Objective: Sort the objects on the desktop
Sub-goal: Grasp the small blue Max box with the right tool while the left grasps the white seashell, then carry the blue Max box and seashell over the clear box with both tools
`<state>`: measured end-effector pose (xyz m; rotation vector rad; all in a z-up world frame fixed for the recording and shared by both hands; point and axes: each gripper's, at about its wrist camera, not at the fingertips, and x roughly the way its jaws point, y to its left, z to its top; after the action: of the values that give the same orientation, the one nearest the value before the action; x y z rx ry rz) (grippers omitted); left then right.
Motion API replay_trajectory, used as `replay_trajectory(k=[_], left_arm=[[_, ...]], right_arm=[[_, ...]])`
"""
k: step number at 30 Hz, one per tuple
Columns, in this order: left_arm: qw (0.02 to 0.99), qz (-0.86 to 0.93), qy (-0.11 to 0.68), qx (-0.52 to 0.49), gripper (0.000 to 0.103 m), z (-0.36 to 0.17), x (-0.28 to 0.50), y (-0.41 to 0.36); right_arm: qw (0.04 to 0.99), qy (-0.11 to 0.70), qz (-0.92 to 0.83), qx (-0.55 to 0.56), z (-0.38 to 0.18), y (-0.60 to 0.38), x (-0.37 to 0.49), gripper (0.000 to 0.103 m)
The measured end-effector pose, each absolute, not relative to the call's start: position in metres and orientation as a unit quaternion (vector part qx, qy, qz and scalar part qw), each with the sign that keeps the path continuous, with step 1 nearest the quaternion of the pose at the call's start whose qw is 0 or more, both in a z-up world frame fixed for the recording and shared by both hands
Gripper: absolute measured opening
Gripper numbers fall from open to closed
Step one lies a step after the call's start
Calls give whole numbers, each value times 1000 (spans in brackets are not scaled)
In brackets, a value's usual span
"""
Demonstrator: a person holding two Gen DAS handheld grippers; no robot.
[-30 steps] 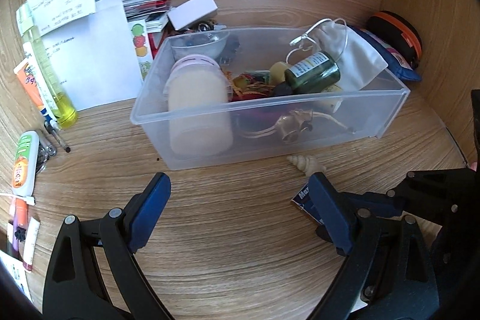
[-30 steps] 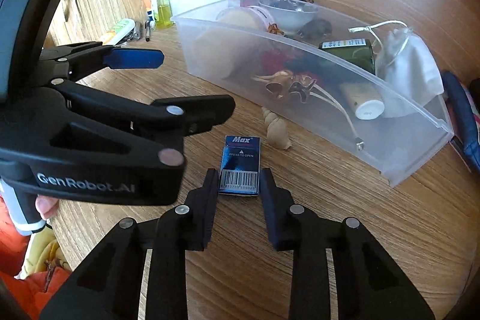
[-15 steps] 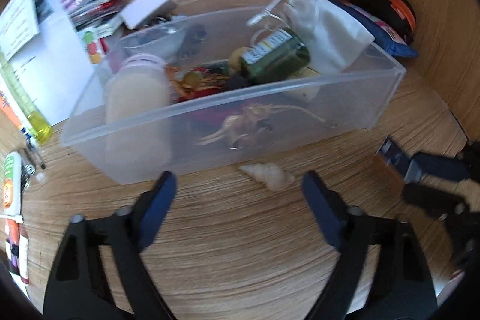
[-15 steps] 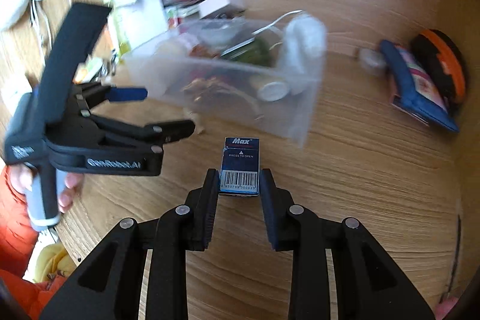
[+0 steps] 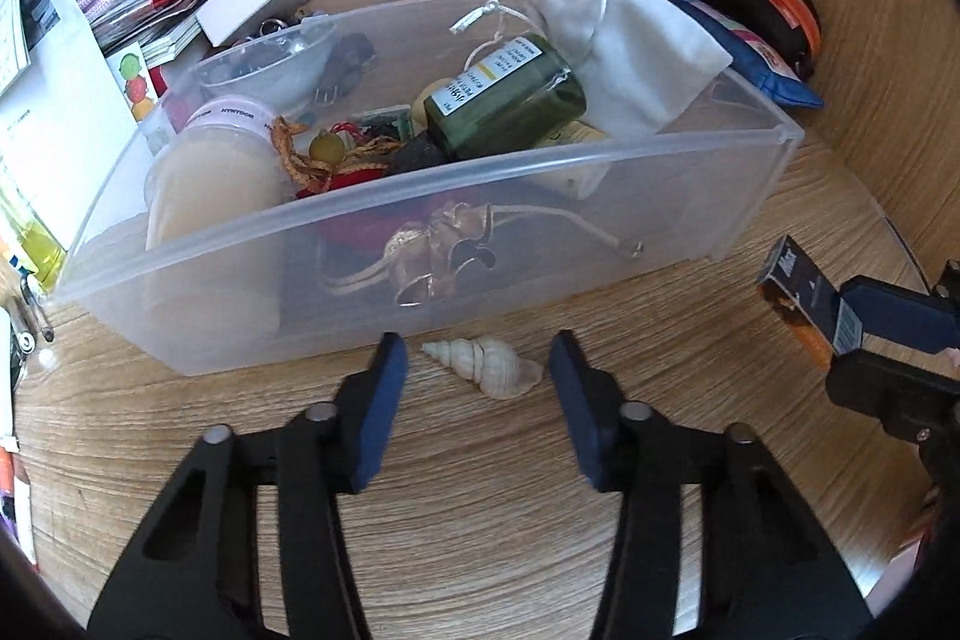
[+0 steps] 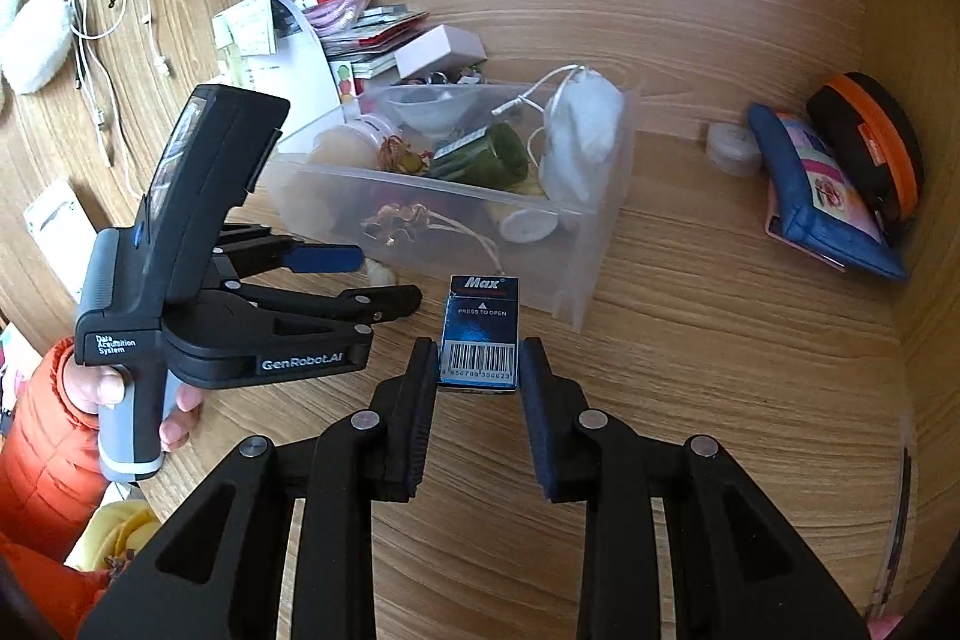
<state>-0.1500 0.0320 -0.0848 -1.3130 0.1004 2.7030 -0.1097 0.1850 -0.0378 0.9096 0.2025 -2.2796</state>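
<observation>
A cream spiral seashell (image 5: pixel 486 365) lies on the wooden desk just in front of the clear plastic bin (image 5: pixel 540 172). My left gripper (image 5: pixel 477 370) is open, its fingers on either side of the shell, not touching it. My right gripper (image 6: pixel 478 361) is shut on a small blue Max box (image 6: pixel 480 334) and holds it lifted above the desk, in front of the bin's right end; the box also shows in the left wrist view (image 5: pixel 801 295). The bin (image 6: pixel 576 244) holds a green bottle (image 5: pixel 504 97), a white pouch (image 5: pixel 624 40), a pink-lidded jar (image 5: pixel 216 172) and trinkets.
A blue pouch (image 6: pixel 822 196) and an orange-rimmed black case (image 6: pixel 870 142) lie at the right wall, with a small white tub (image 6: pixel 732 148) beside them. Papers, a white box (image 5: pixel 252 4) and packets stand behind the bin at the left. Pens and tubes lie along the left edge.
My right gripper has lifted the Max box off the desk and drawn back to the right. My left gripper has moved forward and right, so its fingers now flank the shell.
</observation>
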Motion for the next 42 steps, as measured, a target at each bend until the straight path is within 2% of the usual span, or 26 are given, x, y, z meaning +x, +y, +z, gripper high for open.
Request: replay_trajectory(k=[11, 23, 29, 42], left_arm=[[68, 902, 24, -426, 41, -80, -138, 31], [66, 932, 25, -356, 41, -30, -102, 13], [91, 942, -3, -324, 41, 3, -92, -7], [69, 955, -11, -290, 41, 36, -109, -35]], right_arm=[[332, 79, -876, 341, -30, 180, -102, 25], [330, 79, -885, 319, -9, 170, -99, 25], [331, 73, -891, 302, 6, 164, -100, 25], [330, 74, -899, 277, 27, 148, -121, 25]])
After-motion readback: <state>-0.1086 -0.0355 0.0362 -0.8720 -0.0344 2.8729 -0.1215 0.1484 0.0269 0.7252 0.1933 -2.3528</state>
